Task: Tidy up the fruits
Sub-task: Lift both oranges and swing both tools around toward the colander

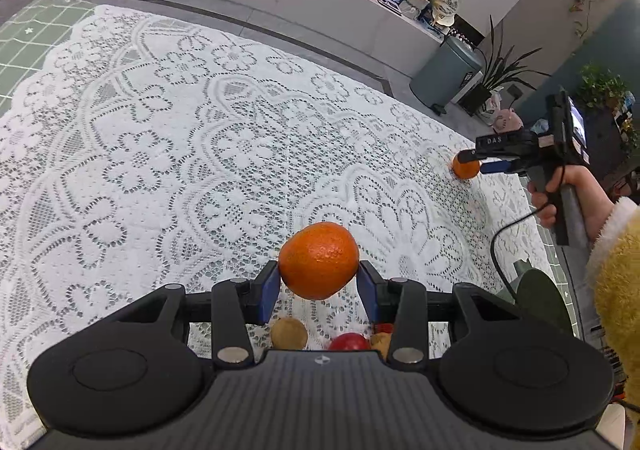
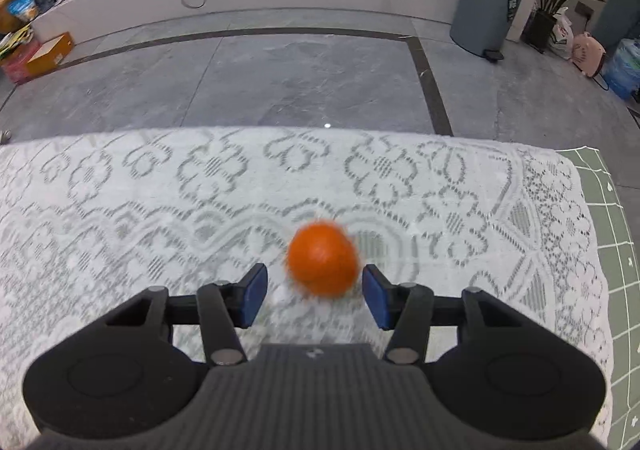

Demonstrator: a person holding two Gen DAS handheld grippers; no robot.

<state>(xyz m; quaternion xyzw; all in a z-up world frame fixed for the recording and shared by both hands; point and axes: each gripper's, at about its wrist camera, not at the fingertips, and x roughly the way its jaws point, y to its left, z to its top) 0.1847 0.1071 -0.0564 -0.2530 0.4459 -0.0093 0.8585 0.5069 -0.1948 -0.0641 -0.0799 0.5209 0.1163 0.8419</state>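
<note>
In the left wrist view, the left gripper (image 1: 319, 282) has its jaws clamped on an orange (image 1: 319, 260), the blue pads (image 1: 269, 292) pressing its two sides in the lower centre of the frame; the fruit looks raised off the white lace tablecloth (image 1: 180, 138) that covers the table. Under the jaws, at the bottom centre of that frame, a brownish round fruit (image 1: 289, 333) and a red fruit (image 1: 349, 342) lie on the cloth, with another yellowish piece (image 1: 381, 343) partly hidden just right of the red one. At the right edge of the same frame the right gripper (image 1: 469, 159) is seen from the side, held in a hand (image 1: 560, 190), its tip at a second orange (image 1: 466, 167) resting on the cloth near the table's far right edge. In the right wrist view, that second orange (image 2: 322, 259) sits blurred in the centre of the frame between the right gripper (image 2: 315, 292) pads, whose jaws stand apart, a gap showing on the left side while the right pad is close to the peel; whether it touches cannot be told. A grey bin (image 2: 486, 6) stands on the floor at the upper right.
</note>
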